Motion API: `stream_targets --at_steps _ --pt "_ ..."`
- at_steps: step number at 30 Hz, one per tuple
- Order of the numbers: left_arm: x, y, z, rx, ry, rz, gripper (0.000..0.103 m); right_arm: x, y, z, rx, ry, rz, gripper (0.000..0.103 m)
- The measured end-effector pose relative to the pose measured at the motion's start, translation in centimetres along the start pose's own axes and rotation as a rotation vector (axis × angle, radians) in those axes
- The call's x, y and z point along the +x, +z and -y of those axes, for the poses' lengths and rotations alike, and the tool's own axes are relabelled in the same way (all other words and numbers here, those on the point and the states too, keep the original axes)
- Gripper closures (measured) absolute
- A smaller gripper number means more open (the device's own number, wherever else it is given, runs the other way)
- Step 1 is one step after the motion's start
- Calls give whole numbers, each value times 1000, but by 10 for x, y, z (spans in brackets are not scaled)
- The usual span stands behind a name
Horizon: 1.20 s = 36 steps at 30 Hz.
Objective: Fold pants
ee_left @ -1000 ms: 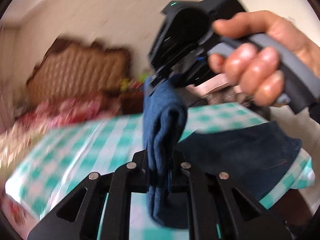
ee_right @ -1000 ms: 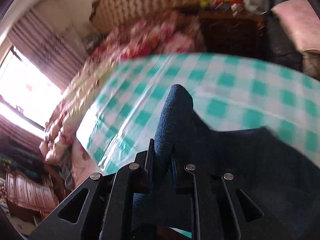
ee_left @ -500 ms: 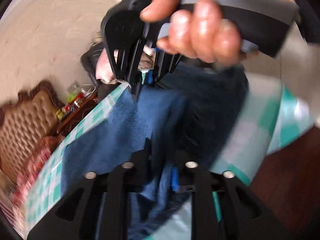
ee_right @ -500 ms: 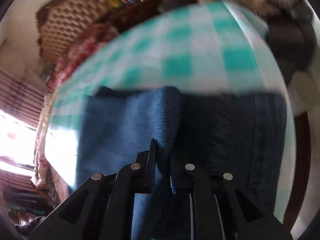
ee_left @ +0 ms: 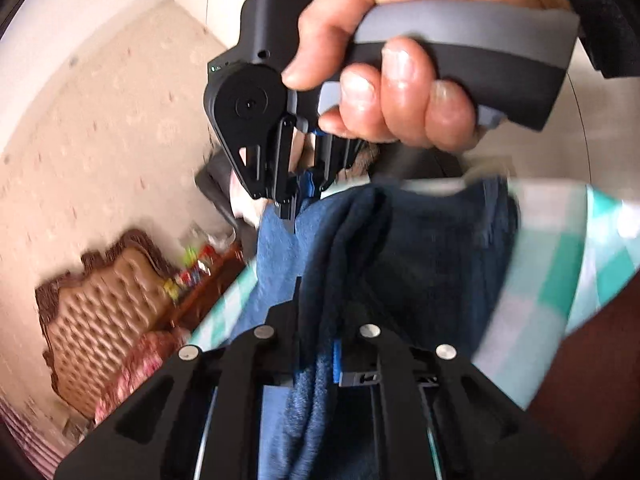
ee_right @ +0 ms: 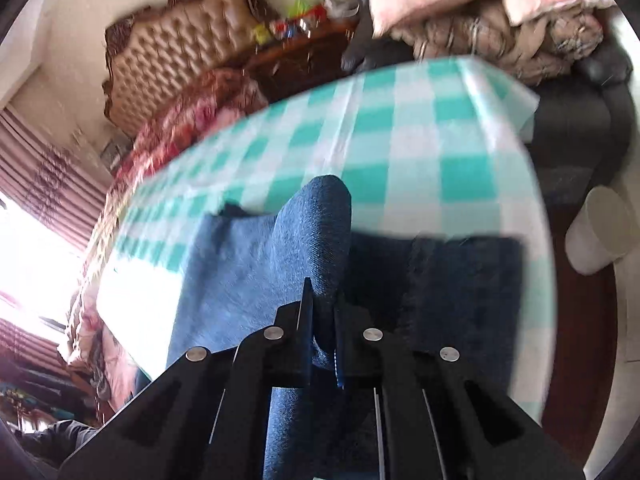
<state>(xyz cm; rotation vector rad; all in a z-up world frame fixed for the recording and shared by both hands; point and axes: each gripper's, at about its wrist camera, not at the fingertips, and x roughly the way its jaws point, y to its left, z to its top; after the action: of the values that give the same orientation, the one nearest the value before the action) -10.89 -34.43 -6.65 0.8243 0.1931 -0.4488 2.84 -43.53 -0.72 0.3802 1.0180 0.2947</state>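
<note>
The dark blue denim pants lie on the table with the teal-and-white checked cloth. My right gripper is shut on a raised fold of the pants. My left gripper is shut on another bunch of the pants. In the left wrist view the right gripper, held in a hand, pinches the lighter blue cloth just beyond. Both hold the cloth above the rest of the pants.
A tufted brown headboard and a red floral bed stand behind the table. A wooden cabinet with small items and a dark chair piled with bedding are at the far side. A white bin stands on the floor at right.
Both grippers have swung the held fold across the table toward its right end, then pulled back. The pants now lie doubled over near the table edge. Both grips stayed shut.
</note>
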Motion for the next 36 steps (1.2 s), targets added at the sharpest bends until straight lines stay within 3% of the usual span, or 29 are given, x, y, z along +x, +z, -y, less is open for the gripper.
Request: stream_targets --at_steps 4,10,17,19,21,23,24,26,30,31,32,33,34,36 --pt "4 17 26 43 -44 34 93 -20 -2 26 10 -50 26 94" --pt "30 18 71 103 -126 -18 93 3 -18 75 75 -59 -17 94" --pt "25 31 59 49 -106 13 93 -28 -15 67 37 -33 56 94" --pt "32 31 64 38 -150 -7 92 -23 -18 72 44 -55 50 94" --pt "37 26 74 34 -197 -22 87 -4 -25 83 39 -115 16 93" --pt "42 18 77 26 -249 -22 72 6 -32 86 16 -169 20 91" --pt "41 16 72 8 -248 -11 66 7 -35 84 1 -188 40 91" --pt "33 14 55 -40 -260 17 33 4 -39 82 -9 -217 77 83" --pt "3 12 -9 -216 -396 63 30 -22 -45 74 3 -348 179 76" --pt "1 7 -40 -342 -449 51 29 -35 -49 69 11 -422 224 74" --pt "3 6 -59 -414 -458 46 28 -46 -55 61 24 -499 261 73" --pt "8 3 -78 -482 -439 41 28 -52 -61 55 28 -522 285 73" --pt "22 5 -101 -549 -413 25 28 -56 -70 41 35 -508 311 73" --pt "55 13 -121 -608 -430 -8 31 -49 -84 18 30 -509 301 73"
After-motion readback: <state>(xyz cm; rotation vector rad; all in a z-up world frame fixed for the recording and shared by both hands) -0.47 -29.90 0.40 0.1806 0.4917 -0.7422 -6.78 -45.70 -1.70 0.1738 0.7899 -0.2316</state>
